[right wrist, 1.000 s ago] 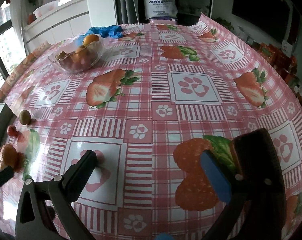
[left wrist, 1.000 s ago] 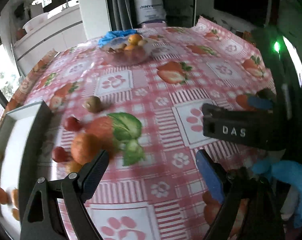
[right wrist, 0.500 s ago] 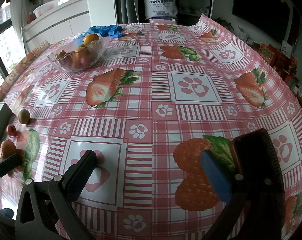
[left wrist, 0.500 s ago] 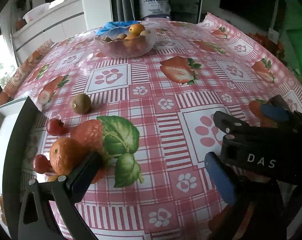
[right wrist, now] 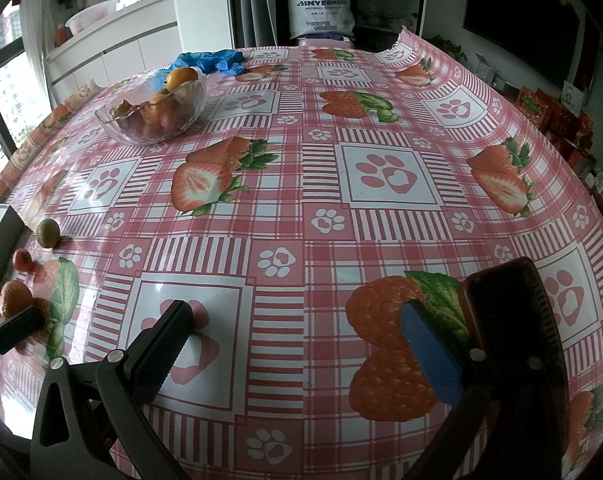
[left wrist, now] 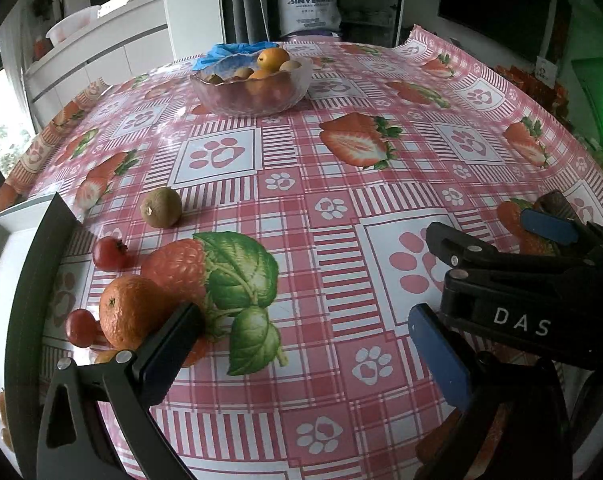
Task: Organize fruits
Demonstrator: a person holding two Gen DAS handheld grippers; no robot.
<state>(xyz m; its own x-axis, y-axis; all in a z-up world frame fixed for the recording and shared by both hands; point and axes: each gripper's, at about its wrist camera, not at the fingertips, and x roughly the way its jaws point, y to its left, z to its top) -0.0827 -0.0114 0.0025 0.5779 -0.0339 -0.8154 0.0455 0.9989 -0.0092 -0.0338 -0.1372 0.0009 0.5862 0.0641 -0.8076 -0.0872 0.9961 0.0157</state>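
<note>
My left gripper [left wrist: 301, 340] is open and empty above the tablecloth. Just left of its left finger lies an orange [left wrist: 131, 312], with two small red fruits [left wrist: 109, 254] [left wrist: 80, 328] and a kiwi [left wrist: 160, 207] nearby. A glass bowl [left wrist: 253, 84] of fruit stands at the far side. My right gripper [right wrist: 297, 344] is open and empty over the cloth; it also shows at the right of the left wrist view [left wrist: 497, 240]. The right wrist view shows the bowl [right wrist: 153, 114], kiwi [right wrist: 48, 233], a red fruit [right wrist: 21, 259] and the orange [right wrist: 15, 298] at far left.
A white tray [left wrist: 5, 232] with a dark rim stands at the left table edge, with small fruits at its lower end. Blue gloves [right wrist: 213, 62] lie behind the bowl. A dark flat object [right wrist: 513, 320] lies by the right gripper's right finger. Cabinets stand beyond the table.
The left gripper has swung right and back from the tray, so the loose fruits and bowl now sit more centred. The right gripper has barely moved.
</note>
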